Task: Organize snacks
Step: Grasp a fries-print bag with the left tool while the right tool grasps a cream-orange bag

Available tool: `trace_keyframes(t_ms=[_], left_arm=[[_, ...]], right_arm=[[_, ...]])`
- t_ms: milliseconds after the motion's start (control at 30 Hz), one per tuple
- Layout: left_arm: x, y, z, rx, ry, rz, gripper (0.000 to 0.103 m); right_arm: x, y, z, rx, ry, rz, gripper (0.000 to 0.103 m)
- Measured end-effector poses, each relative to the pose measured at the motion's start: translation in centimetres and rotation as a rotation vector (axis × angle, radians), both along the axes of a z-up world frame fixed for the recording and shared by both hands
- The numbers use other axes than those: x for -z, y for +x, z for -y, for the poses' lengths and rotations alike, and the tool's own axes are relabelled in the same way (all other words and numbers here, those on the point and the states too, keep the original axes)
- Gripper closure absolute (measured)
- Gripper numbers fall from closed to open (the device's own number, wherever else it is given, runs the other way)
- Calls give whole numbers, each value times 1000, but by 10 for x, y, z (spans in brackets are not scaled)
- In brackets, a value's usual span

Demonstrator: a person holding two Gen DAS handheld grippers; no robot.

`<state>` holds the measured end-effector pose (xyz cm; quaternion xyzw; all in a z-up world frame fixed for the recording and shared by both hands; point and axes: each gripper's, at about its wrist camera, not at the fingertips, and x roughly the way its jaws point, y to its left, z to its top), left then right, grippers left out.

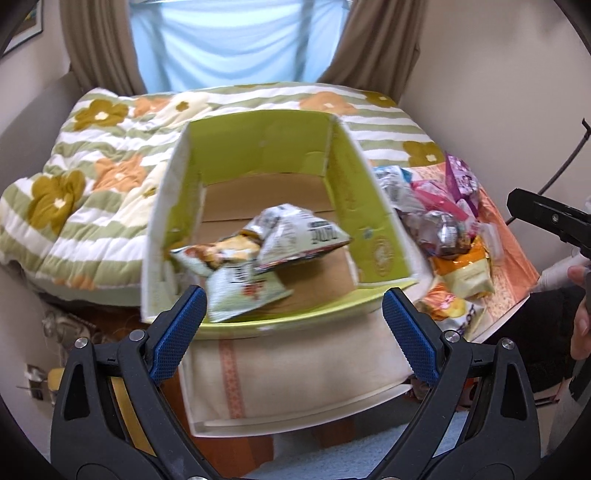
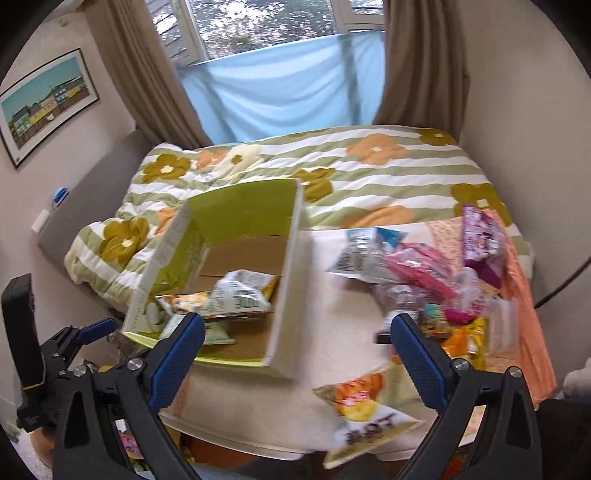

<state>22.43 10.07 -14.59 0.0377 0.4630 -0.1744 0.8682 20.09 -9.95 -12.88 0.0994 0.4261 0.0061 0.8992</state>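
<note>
Table [image 2: 258, 402] surface is covered with a cream cloth bearing an orange patterned stripe, and it stands at the foot of a bed [image 2: 369, 177] dressed in a quilt of green and white stripes with olive, orange and cream flowers. Behind the bed, brown curtains [image 2: 424, 66] frame a window [image 2: 266, 22], and a pale blue cloth [image 2: 288, 92] hangs across its lower part. A framed picture of coloured houses [image 2: 48, 99] hangs on the wall to the left in the right wrist view. On the left part of the table sits an open cardboard box [image 1: 362, 221] with lime-green inner walls and a brown floor; several snack bags [image 1: 258, 251] lie inside it toward the near wall. To the right of the box, outside it, a loose pile of snack packets [image 2: 424, 273] in pink, purple, silver and orange rests on the cloth, and one orange and white bag [image 2: 365, 413] lies nearer the table's front edge. An orange patterned cloth [image 2: 524, 302] covers the right end of the table. The left gripper [image 1: 293, 328] hovers at the box's near wall with its jaws spread wide and nothing between them. The right gripper [image 2: 295, 354] hangs over the table's front part, jaws likewise wide apart and holding nothing.
</note>
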Motion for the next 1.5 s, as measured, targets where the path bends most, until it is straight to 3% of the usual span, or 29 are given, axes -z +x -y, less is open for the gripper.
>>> trace_keyframes(t_ms=[267, 467, 667, 1100, 1200, 1400, 1500], left_arm=[[12, -22, 66, -37, -8, -65, 8], [25, -30, 115, -109, -17, -119, 8], [51, -30, 150, -207, -35, -200, 8], [122, -18, 188, -220, -53, -392, 8], [135, -15, 191, -221, -57, -416, 8], [153, -15, 190, -216, -43, -447, 8], [161, -15, 188, -206, -42, -465, 18]], right_arm=[[17, -9, 76, -78, 13, -47, 3], [39, -8, 118, -272, -21, -82, 3], [69, -4, 138, -466, -133, -100, 3], [130, -7, 127, -853, -346, -95, 3], [142, -11, 120, -906, -420, -87, 3], [162, -14, 106, -979, -469, -101, 3], [173, -14, 100, -1001, -495, -115, 3]])
